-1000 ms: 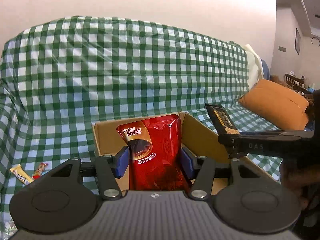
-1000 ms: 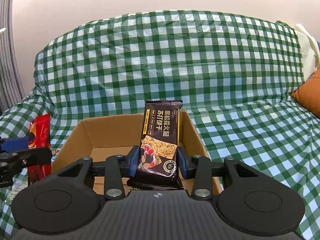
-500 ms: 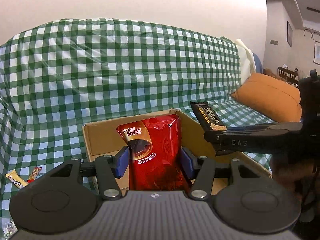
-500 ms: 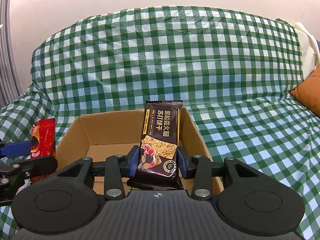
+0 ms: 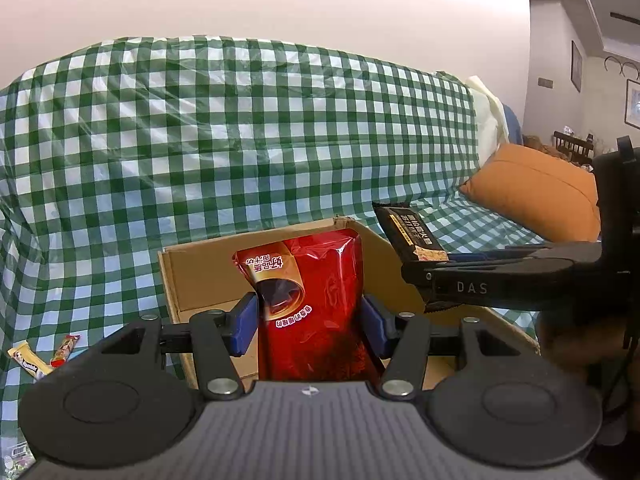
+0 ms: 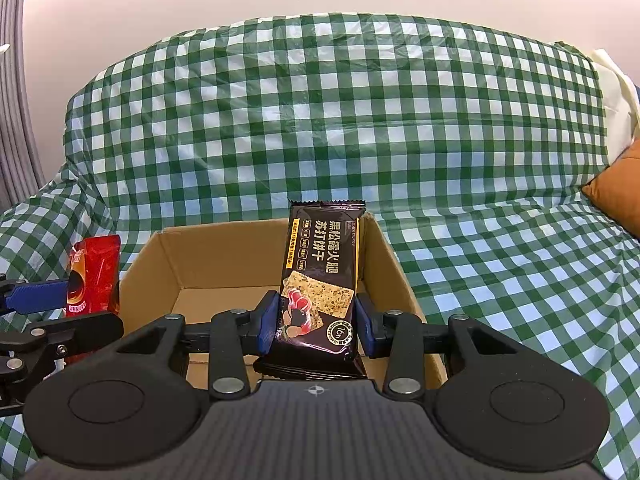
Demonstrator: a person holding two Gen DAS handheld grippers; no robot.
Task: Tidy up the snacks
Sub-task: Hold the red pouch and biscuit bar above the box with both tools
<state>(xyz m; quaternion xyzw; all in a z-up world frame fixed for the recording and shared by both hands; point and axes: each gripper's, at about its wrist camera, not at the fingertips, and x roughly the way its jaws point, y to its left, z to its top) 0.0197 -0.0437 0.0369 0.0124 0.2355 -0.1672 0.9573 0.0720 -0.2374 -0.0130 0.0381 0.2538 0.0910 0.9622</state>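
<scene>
The left gripper (image 5: 308,322) clamps a red snack bag (image 5: 312,304) upright between its blue fingers (image 5: 244,324), above an open cardboard box (image 5: 200,276) that sits on a sofa draped in a green checked cover (image 5: 240,140). From the right edge the right gripper (image 5: 436,264) reaches in over the box's right wall, holding a black cracker packet (image 5: 412,232) tilted. Two small wrapped candies (image 5: 44,356) lie on the cover left of the box, and an orange cushion (image 5: 536,200) rests on the sofa at the right.

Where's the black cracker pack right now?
The black cracker pack stands upright, clamped in the right gripper, in front of the open cardboard box. In the left wrist view it sits right of the red snack bag.
</scene>
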